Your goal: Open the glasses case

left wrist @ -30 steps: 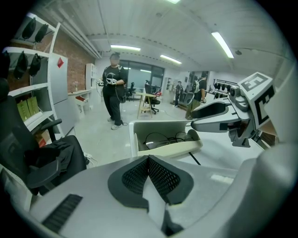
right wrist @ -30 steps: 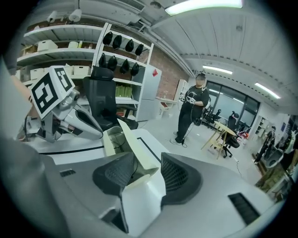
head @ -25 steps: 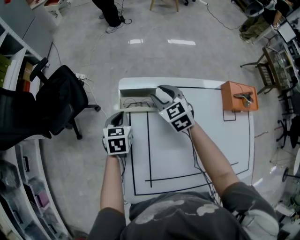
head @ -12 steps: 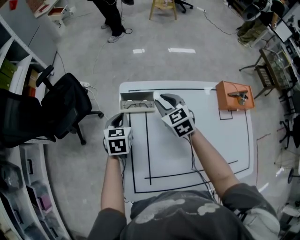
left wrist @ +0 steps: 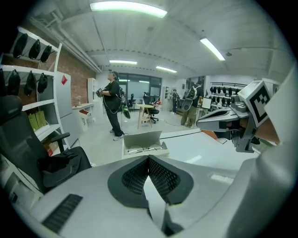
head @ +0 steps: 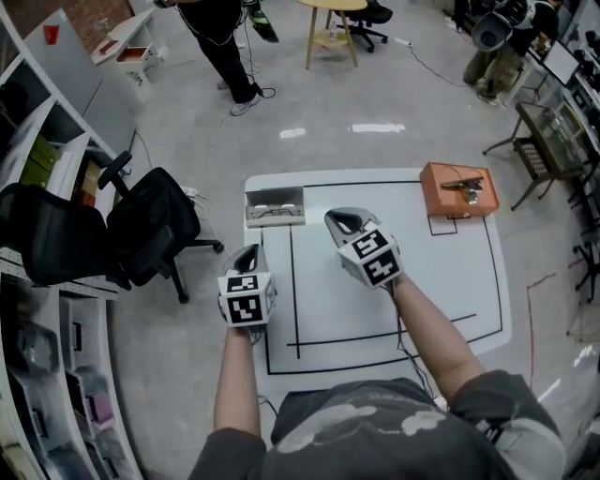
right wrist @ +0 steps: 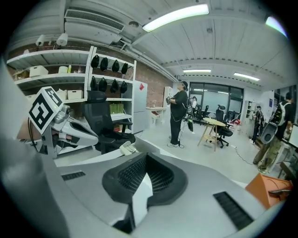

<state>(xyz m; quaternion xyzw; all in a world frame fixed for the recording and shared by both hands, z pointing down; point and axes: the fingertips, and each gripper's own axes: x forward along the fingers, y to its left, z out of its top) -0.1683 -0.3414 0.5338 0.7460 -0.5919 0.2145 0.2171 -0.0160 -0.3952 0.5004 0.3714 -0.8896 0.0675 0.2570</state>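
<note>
The glasses case (head: 275, 205) is pale grey and lies open at the table's far left edge, lid up, with wire-framed glasses inside; the left gripper view shows the case (left wrist: 144, 144) ahead. My left gripper (head: 248, 254) hovers off the table's left edge, nearer me than the case, jaws together and empty (left wrist: 148, 158). My right gripper (head: 340, 222) hangs over the table to the right of the case, apart from it. Its jaws have just been closing and now meet with nothing between them (right wrist: 146, 155).
An orange box (head: 457, 190) with a metal part on top sits at the far right of the white table (head: 441, 281), which is marked with black lines. A black office chair (head: 141, 225) stands left of the table. A person (head: 220, 28) stands beyond on the floor.
Both grippers have pulled back from the case toward me and risen. The right gripper's jaws went from open beside the lid to closed. The case stays open.
</note>
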